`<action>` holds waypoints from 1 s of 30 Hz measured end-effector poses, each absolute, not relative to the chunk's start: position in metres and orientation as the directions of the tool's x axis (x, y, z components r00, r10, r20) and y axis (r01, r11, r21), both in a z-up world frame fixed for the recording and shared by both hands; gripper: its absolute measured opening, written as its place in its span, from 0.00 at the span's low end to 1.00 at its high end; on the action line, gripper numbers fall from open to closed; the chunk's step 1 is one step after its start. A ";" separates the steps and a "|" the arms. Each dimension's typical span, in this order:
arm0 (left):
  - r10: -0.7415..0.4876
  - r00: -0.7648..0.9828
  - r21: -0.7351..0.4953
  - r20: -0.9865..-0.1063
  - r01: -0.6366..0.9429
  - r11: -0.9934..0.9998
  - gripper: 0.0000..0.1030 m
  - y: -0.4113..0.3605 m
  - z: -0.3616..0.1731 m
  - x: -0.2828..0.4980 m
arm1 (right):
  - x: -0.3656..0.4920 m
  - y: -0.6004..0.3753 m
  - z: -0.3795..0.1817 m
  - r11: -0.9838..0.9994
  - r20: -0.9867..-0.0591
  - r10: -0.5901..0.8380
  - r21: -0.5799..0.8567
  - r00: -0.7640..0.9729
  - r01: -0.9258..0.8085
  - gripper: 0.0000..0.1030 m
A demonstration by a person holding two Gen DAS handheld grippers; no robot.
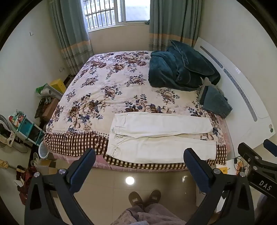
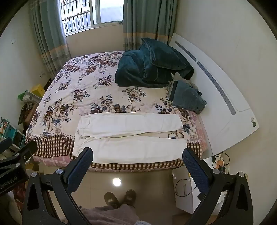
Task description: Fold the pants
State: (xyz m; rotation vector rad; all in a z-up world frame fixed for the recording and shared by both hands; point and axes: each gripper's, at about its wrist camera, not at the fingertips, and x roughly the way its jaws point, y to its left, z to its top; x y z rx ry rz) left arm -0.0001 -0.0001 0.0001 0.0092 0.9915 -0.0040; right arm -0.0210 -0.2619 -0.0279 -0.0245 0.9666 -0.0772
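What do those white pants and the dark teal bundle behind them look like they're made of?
The white pants look like a matte woven cotton or denim: they lie flat and stiff, with a metal button at the waist. The teal blanket looks like plush fleece: thick, soft, rounded folds with a faint sheen. Neither can be confirmed by sight alone.

1. Bed (image 1: 107, 83), floral cover with checked border; white headboard (image 1: 242, 103) at right.
2. Barred window (image 1: 114, 13), grey-green curtains (image 1: 72, 34).
3. Cream walls (image 1: 26, 69).
4. Glossy tiled floor (image 1: 110, 187) reflecting a ceiling light.
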 end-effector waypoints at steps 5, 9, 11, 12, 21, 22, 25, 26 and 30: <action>0.001 0.549 0.007 -0.836 0.009 1.000 1.00 0.000 0.000 0.000 | -0.023 -0.262 -0.025 0.997 -0.823 -0.077 -0.056 0.562 0.054 1.00; -0.001 0.548 0.005 -0.837 0.008 1.000 1.00 0.000 0.000 0.000 | -0.022 -0.261 -0.029 0.996 -0.822 -0.084 -0.065 0.563 0.053 1.00; 0.001 0.548 0.005 -0.836 0.006 1.000 1.00 0.001 0.000 0.000 | -0.023 -0.260 -0.029 0.996 -0.821 -0.084 -0.066 0.565 0.052 1.00; 0.000 0.548 0.004 -0.836 0.006 1.000 1.00 0.001 0.000 0.000 | -0.027 -0.255 -0.027 0.996 -0.821 -0.084 -0.067 0.564 0.050 1.00; -0.003 0.550 0.002 -0.835 0.010 1.000 1.00 0.000 0.000 0.000 | -0.025 -0.253 -0.023 0.997 -0.823 -0.079 -0.064 0.562 0.047 1.00; -0.002 0.550 0.005 -0.835 0.011 1.000 1.00 0.000 0.000 0.000 | -0.026 -0.252 -0.023 0.997 -0.823 -0.080 -0.065 0.563 0.047 1.00; -0.003 0.550 0.005 -0.835 0.012 1.000 1.00 0.000 0.000 0.001 | -0.026 -0.252 -0.022 0.997 -0.824 -0.079 -0.063 0.561 0.048 1.00; -0.002 0.551 0.006 -0.835 0.012 1.000 1.00 0.000 0.000 0.001 | -0.025 -0.252 -0.022 0.997 -0.824 -0.080 -0.066 0.561 0.046 1.00; -0.003 0.552 0.005 -0.834 0.012 1.000 1.00 0.000 0.000 0.001 | -0.023 -0.246 -0.021 0.997 -0.824 -0.074 -0.062 0.562 0.040 1.00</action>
